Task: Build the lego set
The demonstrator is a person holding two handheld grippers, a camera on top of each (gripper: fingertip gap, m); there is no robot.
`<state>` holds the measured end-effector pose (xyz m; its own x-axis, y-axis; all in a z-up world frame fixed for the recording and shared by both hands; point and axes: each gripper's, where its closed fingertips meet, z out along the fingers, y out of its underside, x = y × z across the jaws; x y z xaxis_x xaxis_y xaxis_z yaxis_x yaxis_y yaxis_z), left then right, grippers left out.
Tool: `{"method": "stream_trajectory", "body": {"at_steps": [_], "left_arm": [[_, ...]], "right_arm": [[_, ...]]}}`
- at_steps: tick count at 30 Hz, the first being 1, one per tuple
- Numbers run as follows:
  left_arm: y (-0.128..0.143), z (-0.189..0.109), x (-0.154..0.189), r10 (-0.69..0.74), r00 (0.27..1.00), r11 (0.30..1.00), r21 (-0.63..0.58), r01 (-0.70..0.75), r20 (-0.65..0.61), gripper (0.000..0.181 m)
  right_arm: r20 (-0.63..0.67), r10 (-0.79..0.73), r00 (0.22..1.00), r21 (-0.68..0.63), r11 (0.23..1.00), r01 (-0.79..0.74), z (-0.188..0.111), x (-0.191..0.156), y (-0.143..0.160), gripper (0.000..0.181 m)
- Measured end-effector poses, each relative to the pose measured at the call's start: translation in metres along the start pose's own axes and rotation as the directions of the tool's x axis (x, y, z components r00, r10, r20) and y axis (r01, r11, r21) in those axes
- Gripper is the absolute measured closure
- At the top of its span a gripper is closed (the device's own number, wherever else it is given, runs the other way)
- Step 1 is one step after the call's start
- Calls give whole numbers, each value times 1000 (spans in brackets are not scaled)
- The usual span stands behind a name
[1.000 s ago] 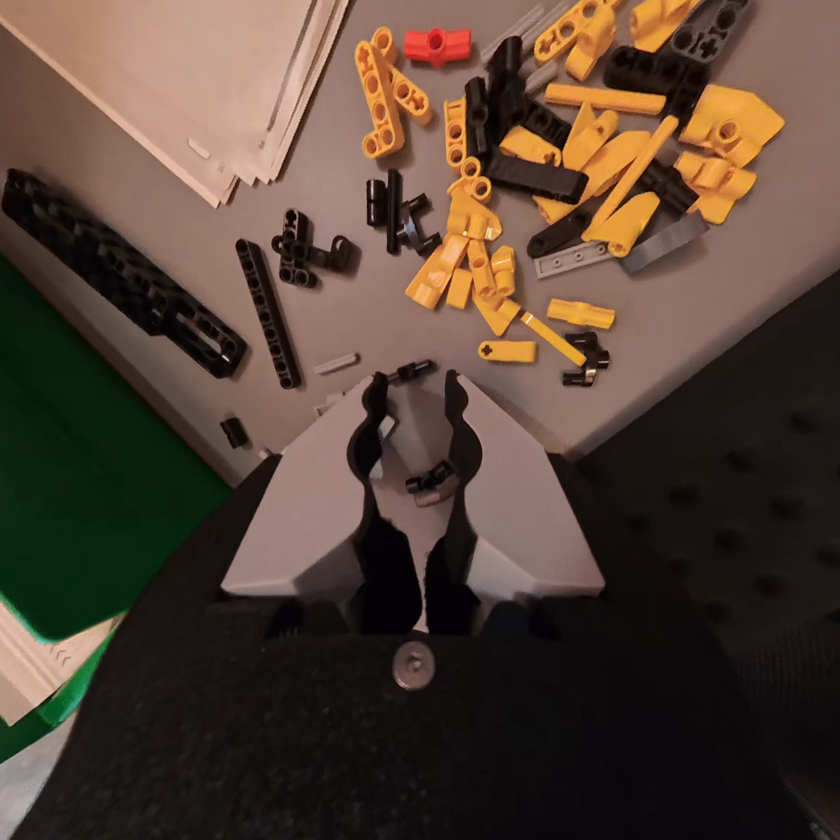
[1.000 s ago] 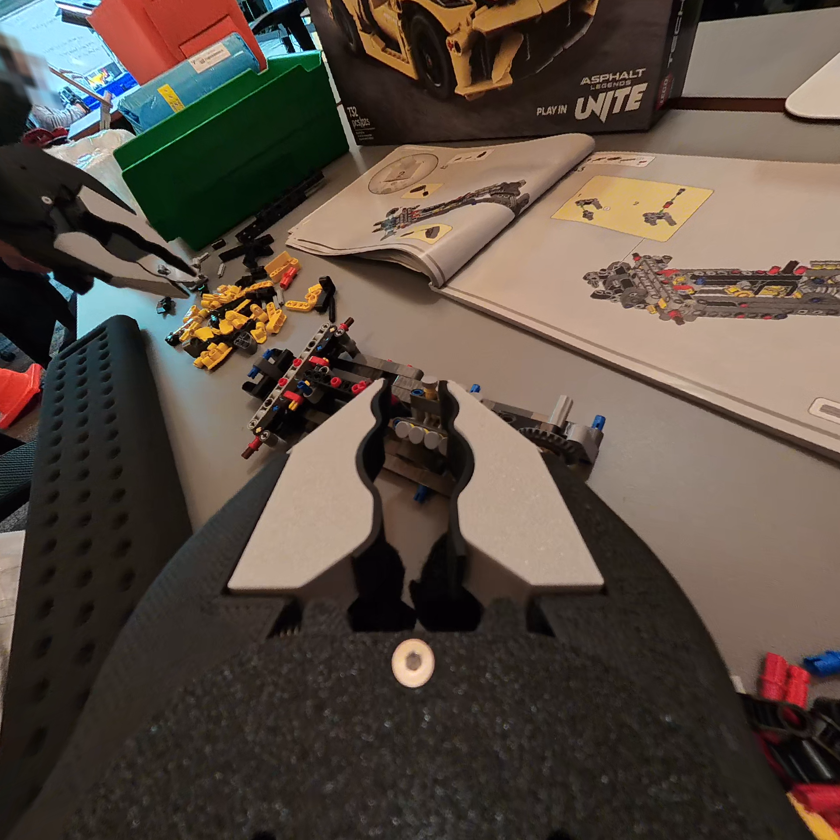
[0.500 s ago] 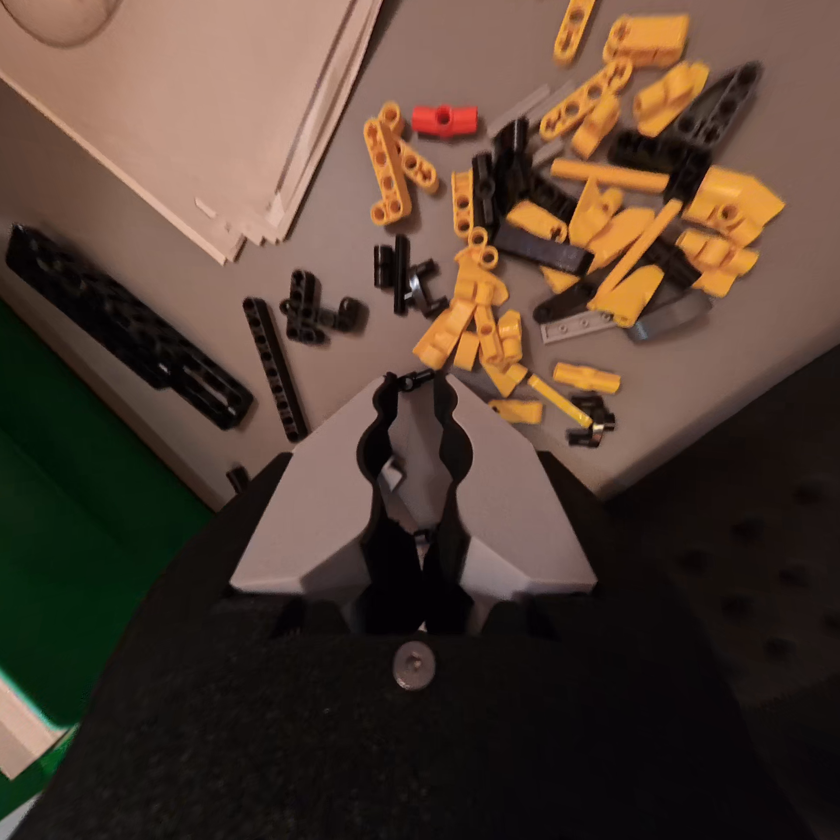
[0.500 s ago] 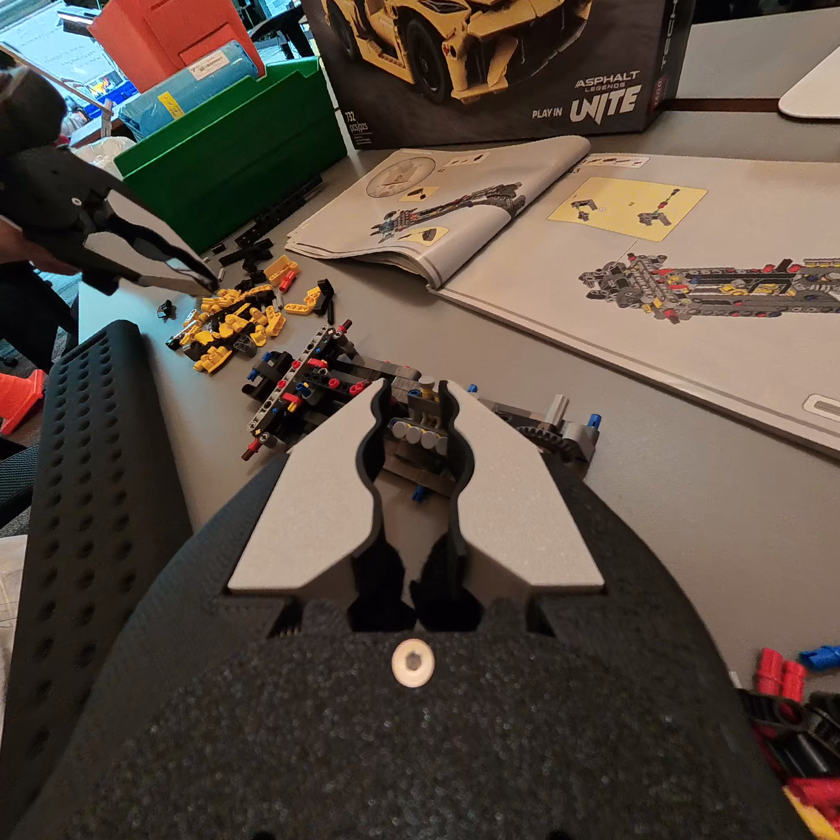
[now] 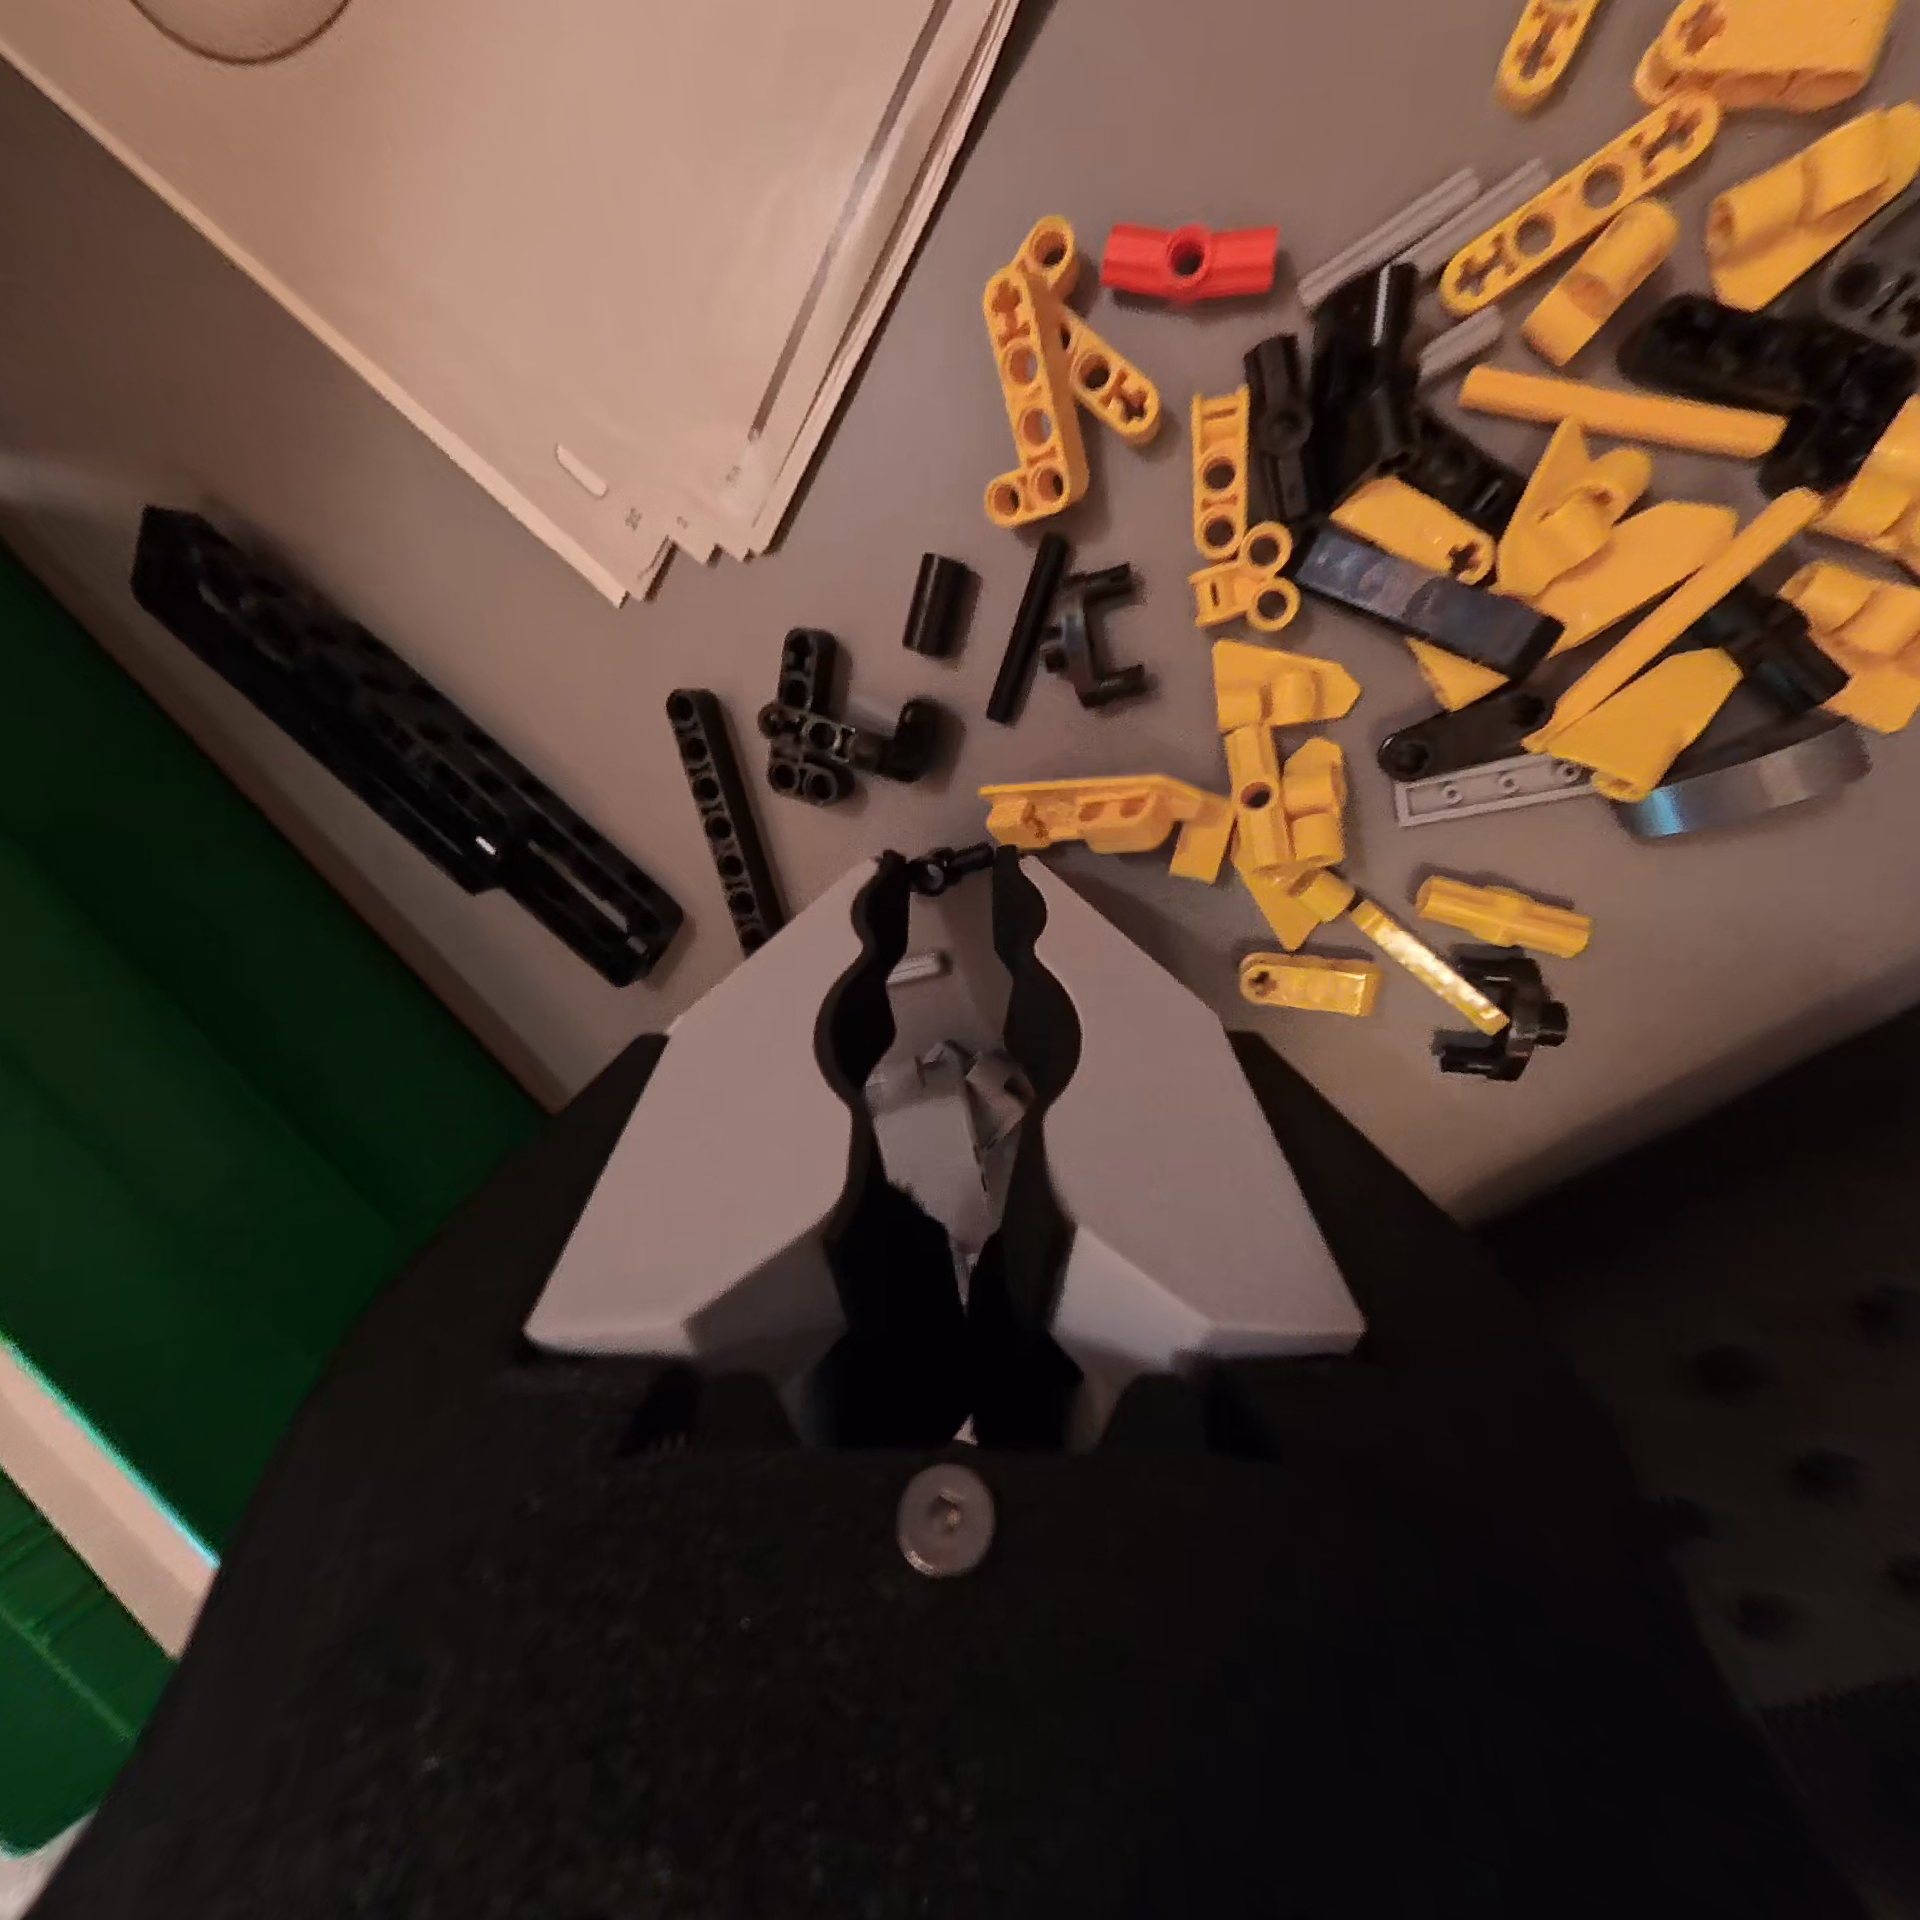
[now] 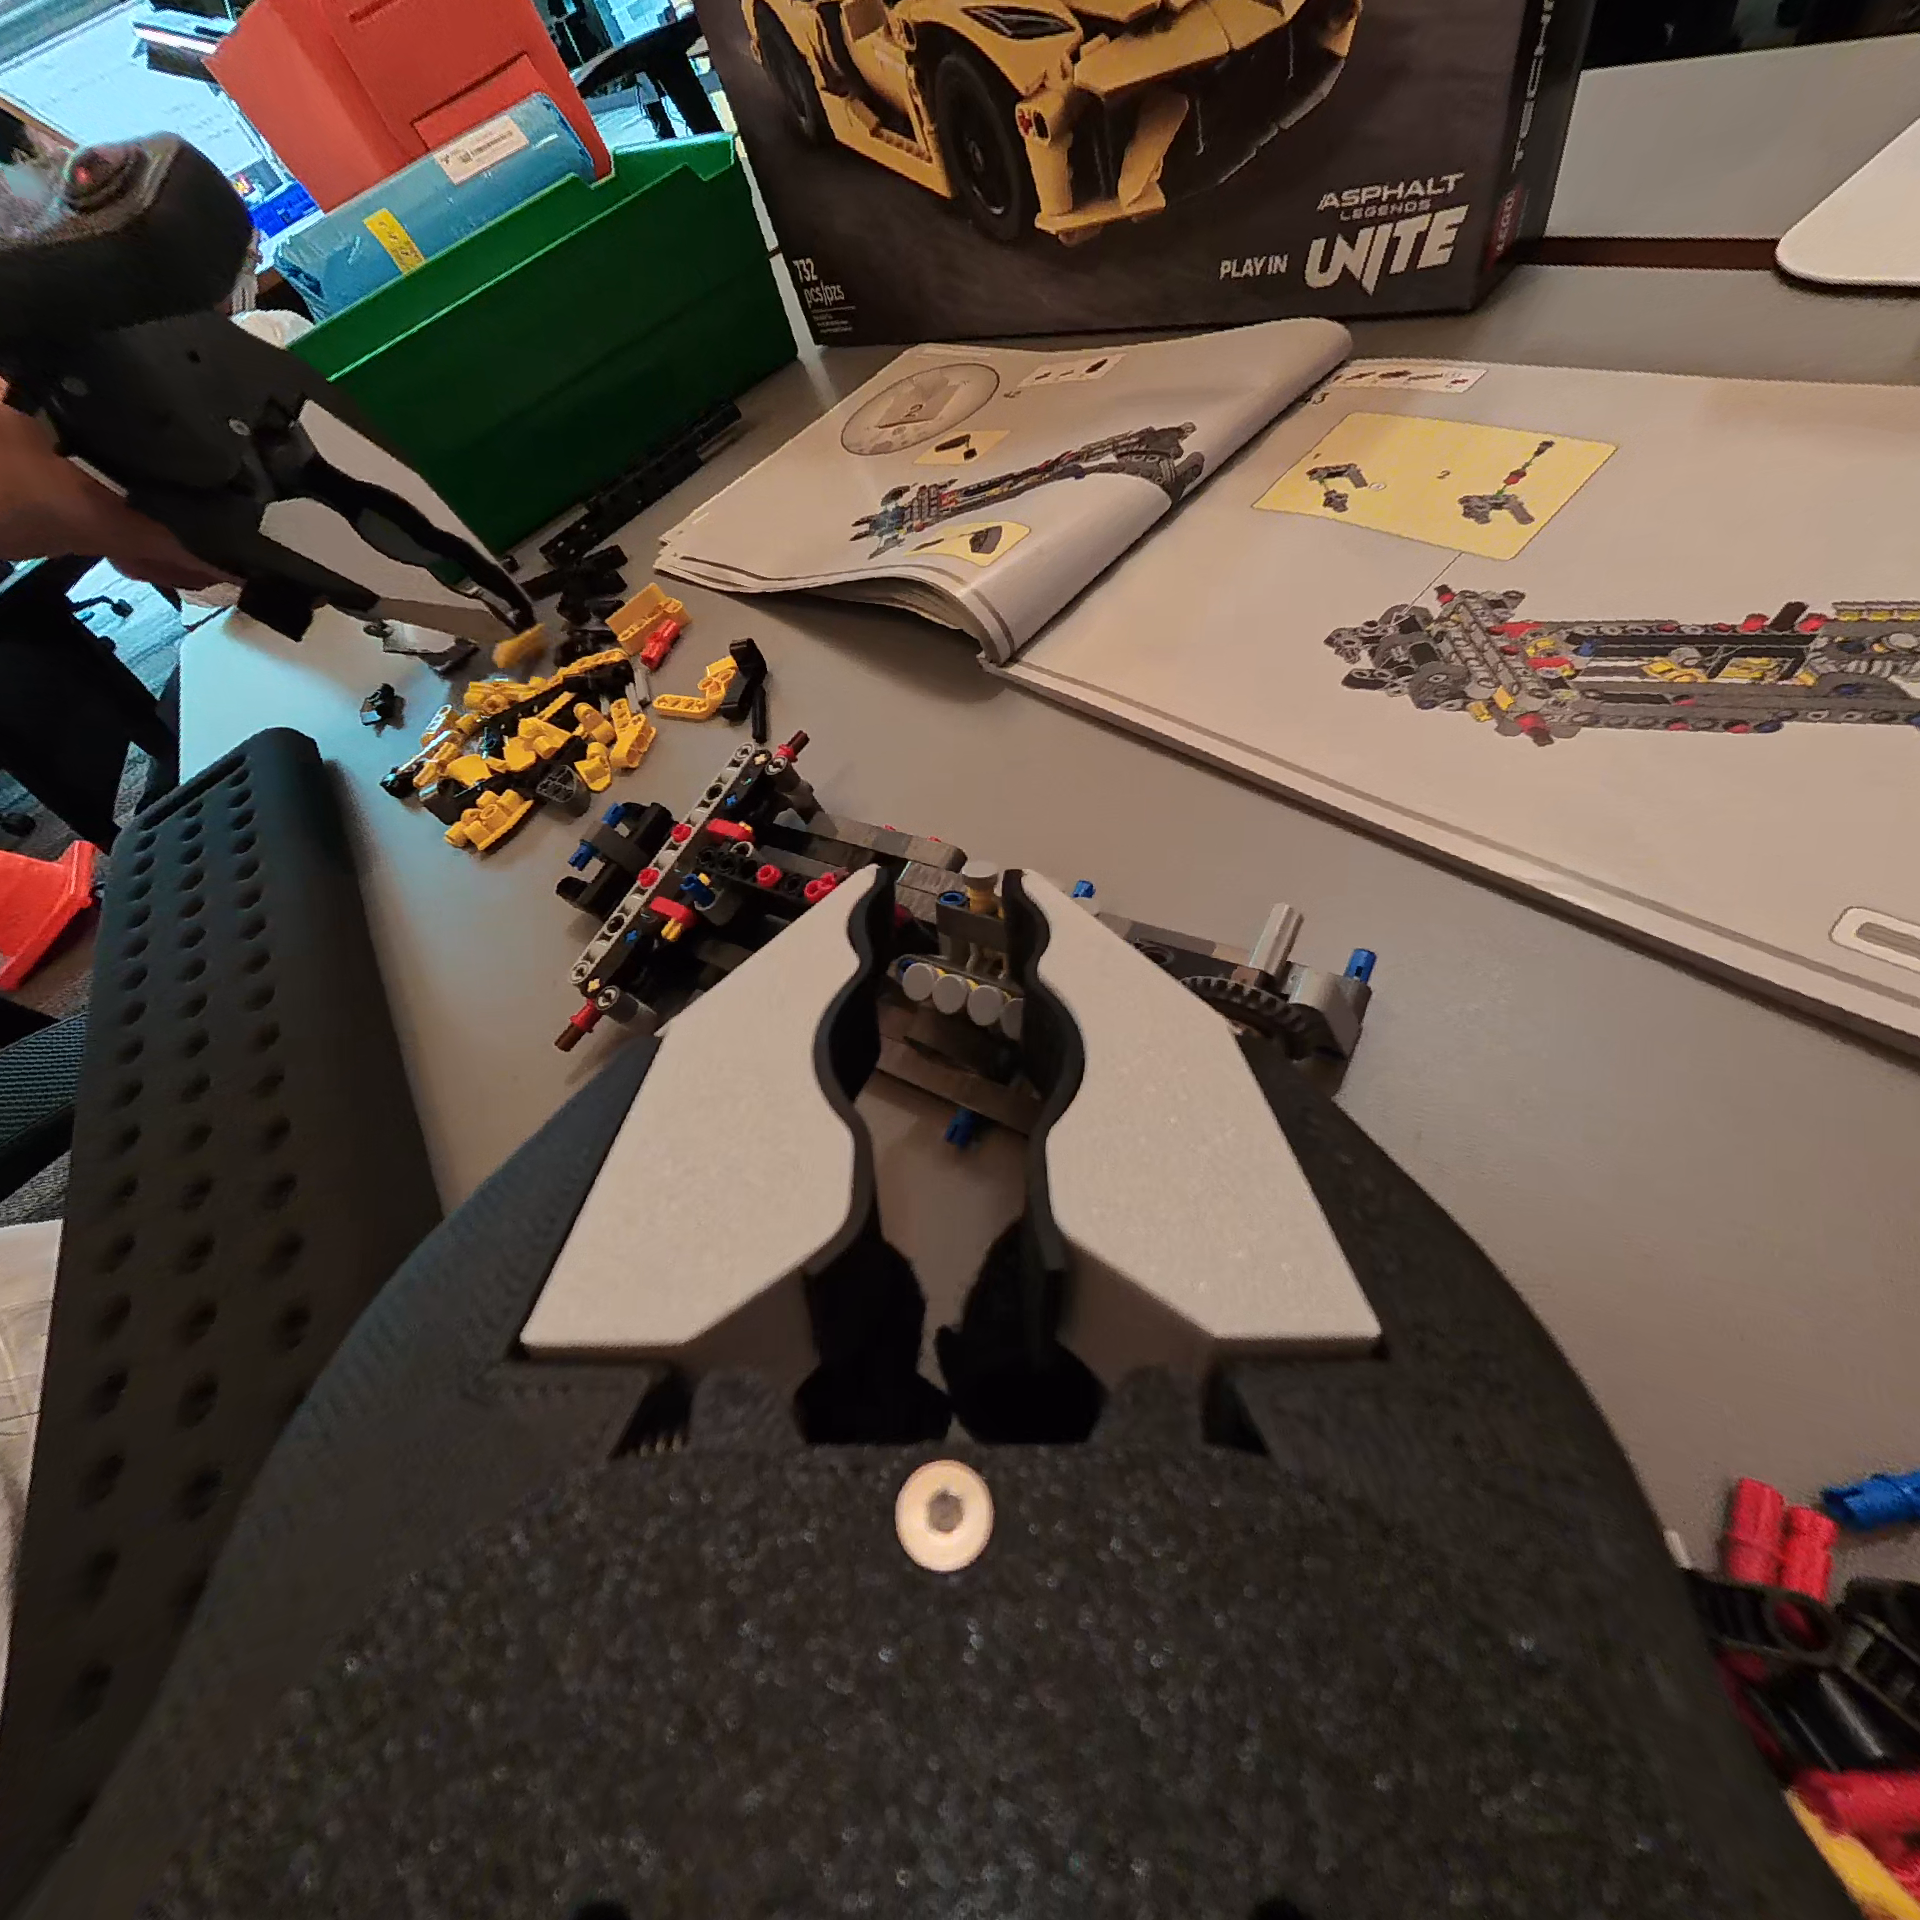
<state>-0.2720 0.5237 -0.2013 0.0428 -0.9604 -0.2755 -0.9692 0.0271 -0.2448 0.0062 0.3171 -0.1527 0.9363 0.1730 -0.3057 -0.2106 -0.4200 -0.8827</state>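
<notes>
My left gripper (image 5: 948, 871) is shut on a small black pin (image 5: 940, 864) held crosswise at its tips, low over the table at the near edge of a pile of yellow and black parts (image 5: 1455, 582). It also shows in the right wrist view (image 6: 514, 623), by the same pile (image 6: 530, 748). My right gripper (image 6: 953, 894) reaches over the partly built chassis (image 6: 727, 862), which rests on the table. Its jaws stand narrow, with the grey engine block between them, and they look closed on it.
An open instruction booklet (image 6: 1039, 488) and the set's box (image 6: 1143, 156) lie behind the chassis. A green bin (image 6: 561, 312) stands at the left. A long black frame (image 5: 395, 738) and a black beam (image 5: 722, 810) lie near it. Red and black parts (image 6: 1808, 1621) sit at the near right. A black perforated chair back (image 6: 208, 1039) stands left. Across from one pair of fingers to the other is roughly 35 cm.
My left gripper moved forward over the black pin on the table, closed on it and carried it toward the yellow pile. My right gripper has hardly moved.
</notes>
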Motion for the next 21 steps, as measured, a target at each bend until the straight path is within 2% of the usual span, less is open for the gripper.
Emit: {"method": "stream_trajectory", "body": {"at_steps": [5,9,12,16,18,21], "left_arm": [[0,6,-4,-15,1000,1000,4,15,18,167],[-3,2,-6,-21,999,1000,16,21,30,155],[-8,-4,-5,-15,1000,999,47,14,26,154],[-16,-4,6,-16,998,997,78,20,-55,163],[-14,0,13,-44,993,997,59,51,-111,175],[-13,-1,21,-57,989,996,66,67,-138,177]], "right_arm": [[5,-6,1000,-11,1000,6,1,-2,2,162],[1,-10,1000,-13,1000,10,1,-1,2,162],[1,-4,1000,-9,1000,4,1,-1,2,162],[4,-7,1000,-14,1000,7,2,-1,2,162],[2,-13,1000,-17,1000,13,2,-2,3,162],[0,-9,1000,-15,1000,9,1,-1,3,162]]}}
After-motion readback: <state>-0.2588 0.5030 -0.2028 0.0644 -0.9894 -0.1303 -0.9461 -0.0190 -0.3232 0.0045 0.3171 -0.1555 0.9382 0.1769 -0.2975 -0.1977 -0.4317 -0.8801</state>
